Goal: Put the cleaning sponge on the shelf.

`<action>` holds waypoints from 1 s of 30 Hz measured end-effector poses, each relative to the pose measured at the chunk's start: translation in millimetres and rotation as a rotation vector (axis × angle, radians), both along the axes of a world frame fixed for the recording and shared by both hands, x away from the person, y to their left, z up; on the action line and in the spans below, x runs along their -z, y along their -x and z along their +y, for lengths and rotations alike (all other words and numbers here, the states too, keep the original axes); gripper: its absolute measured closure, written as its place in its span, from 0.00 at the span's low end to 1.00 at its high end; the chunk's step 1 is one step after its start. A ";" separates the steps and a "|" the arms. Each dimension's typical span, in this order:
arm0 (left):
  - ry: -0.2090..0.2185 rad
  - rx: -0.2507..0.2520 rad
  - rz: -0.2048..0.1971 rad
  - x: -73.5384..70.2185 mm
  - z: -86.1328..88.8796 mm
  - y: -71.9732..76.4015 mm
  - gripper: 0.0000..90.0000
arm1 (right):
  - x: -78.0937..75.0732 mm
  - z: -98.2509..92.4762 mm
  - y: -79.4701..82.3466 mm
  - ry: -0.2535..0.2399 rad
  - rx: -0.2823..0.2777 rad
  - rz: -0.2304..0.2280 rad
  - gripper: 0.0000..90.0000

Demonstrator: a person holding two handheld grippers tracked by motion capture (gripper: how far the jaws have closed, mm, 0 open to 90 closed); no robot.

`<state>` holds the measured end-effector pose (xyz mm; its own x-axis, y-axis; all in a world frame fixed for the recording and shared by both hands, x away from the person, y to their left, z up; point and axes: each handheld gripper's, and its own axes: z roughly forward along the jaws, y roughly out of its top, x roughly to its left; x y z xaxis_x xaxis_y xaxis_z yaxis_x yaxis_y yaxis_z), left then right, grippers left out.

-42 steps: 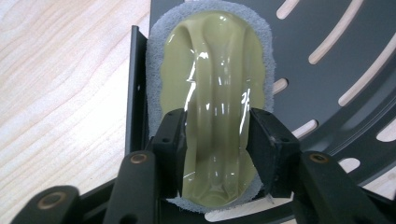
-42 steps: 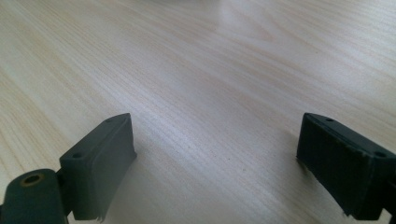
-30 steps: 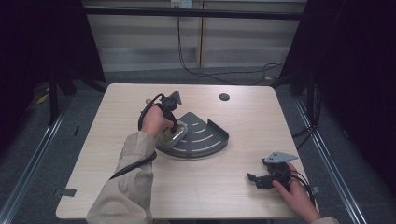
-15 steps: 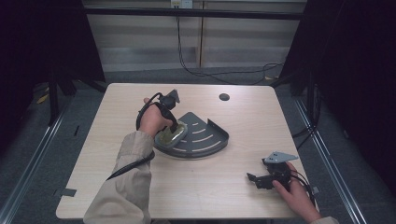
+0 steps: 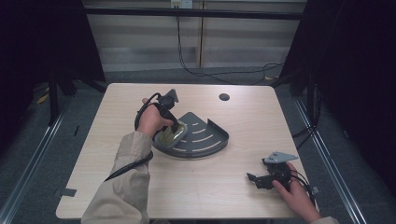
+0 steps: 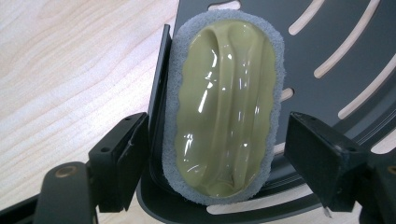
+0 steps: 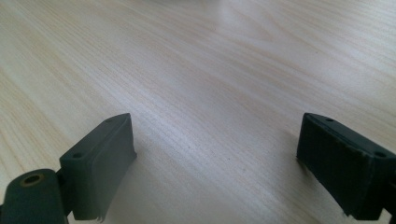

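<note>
Scrubber pad (image 6: 224, 105) sits in the dark corner rack (image 5: 205, 135) with its long axis running straight away from the left tool (image 6: 224, 163), whose jaws gape wide either side of it without touching, while the right tool (image 5: 261, 179) rests well apart on the desk (image 5: 210, 196), also wide.

My black left gripper (image 6: 217, 154) frames a glossy olive-green scrubber (image 6: 224, 105) edged in grey fibre, lying on a dark grey slotted tray (image 5: 205, 137). My right gripper (image 7: 217, 163) is black too, over pale wood-grain table (image 5: 243, 116); my sleeve (image 5: 126, 186) is beige.

Sponge (image 6: 224, 112) in rack's (image 5: 205, 140) left corner, mid-table (image 5: 224, 196); right gripper (image 5: 252, 178) front-right.
</note>
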<state>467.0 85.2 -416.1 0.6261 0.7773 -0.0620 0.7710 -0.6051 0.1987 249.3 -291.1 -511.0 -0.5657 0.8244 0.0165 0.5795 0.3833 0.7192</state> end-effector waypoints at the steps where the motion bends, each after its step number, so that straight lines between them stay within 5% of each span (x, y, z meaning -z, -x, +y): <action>1: -0.002 -0.004 0.008 -0.1 0.3 0.3 0.24 | -0.1 0.1 0.2 -0.001 0.002 0.003 0.12; 30: 0.034 -0.028 0.024 -4.7 22.7 12.2 0.24 | -0.1 0.0 0.1 -0.002 0.001 0.003 0.12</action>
